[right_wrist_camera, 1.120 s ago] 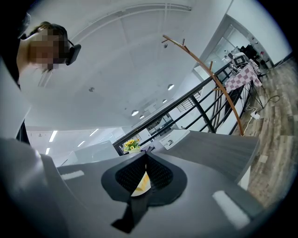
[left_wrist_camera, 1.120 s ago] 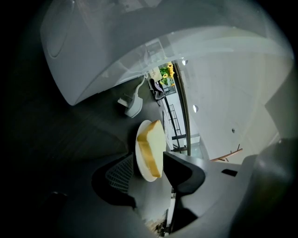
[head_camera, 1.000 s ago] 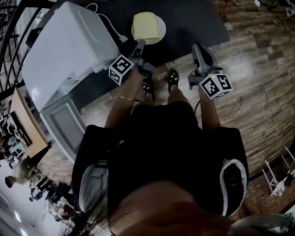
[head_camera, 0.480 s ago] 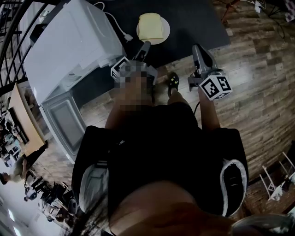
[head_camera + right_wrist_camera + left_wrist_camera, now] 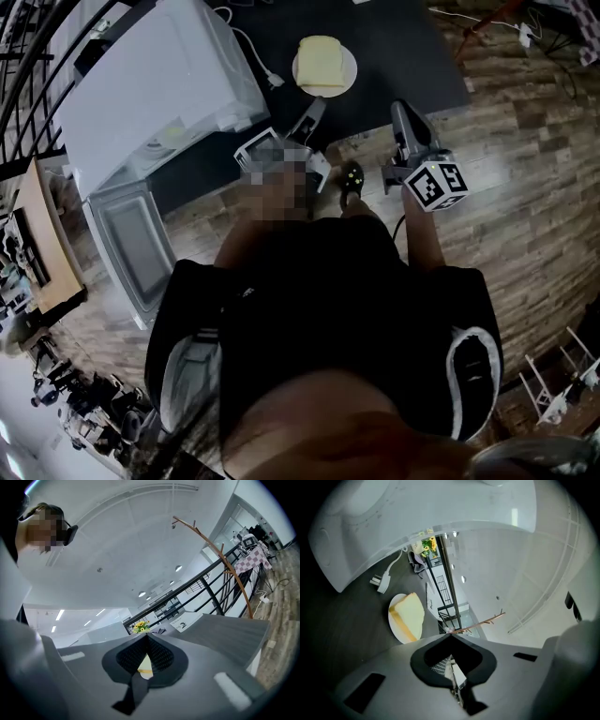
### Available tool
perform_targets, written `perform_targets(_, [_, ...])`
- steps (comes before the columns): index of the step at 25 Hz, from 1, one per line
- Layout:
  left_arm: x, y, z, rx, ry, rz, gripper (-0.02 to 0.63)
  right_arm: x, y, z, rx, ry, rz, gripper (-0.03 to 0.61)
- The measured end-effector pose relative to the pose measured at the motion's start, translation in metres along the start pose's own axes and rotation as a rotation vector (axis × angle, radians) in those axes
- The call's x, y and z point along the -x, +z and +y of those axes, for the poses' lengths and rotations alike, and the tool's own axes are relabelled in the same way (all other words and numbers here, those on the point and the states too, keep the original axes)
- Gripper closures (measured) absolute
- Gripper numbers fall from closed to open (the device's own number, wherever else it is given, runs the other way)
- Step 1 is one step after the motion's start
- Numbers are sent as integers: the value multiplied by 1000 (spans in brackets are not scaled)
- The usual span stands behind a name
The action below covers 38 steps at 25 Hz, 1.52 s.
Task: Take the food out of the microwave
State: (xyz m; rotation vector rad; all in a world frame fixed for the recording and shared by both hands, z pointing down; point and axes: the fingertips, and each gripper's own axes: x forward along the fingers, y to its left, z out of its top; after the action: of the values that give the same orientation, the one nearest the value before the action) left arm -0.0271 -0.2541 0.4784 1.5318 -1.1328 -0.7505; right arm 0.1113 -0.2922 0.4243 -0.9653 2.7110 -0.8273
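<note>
Fingers [image 5: 436,657] on my left gripper [image 5: 451,638] just closed on nothing, right gripper [image 5: 146,638] pressed together too: bread [image 5: 321,60] (on the far plate [image 5: 352,75]) looks delivered.

Dark matte table [image 5: 403,37], standing on a wood-plank floor [image 5: 534,187]. At the left end, a white microwave [image 5: 159,84], door open and reaching out past the table's near edge. Just right of the microwave, a white power plug [image 5: 275,80] lying loose on the dark top, its cord [image 5: 246,42] trailing toward the far edge. Right of the plug and apart from it, a round white plate [image 5: 352,67].
</note>
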Motion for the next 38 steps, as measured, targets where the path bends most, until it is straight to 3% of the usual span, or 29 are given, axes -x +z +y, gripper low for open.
perform_targets(16, [15, 12, -62, -188, -114, 44, 607, -17, 4, 41, 32, 62, 20, 583])
perform_targets(24, [23, 25, -76, -325, -104, 28, 607, -27, 5, 59, 44, 97, 25, 583])
perform_targets(28, [27, 24, -92, -311, -131, 55, 607, -29, 8, 68, 46, 116, 17, 583])
perform_targets(38, [39, 34, -127, -414, -162, 18, 607, -40, 4, 84, 38, 157, 40, 583])
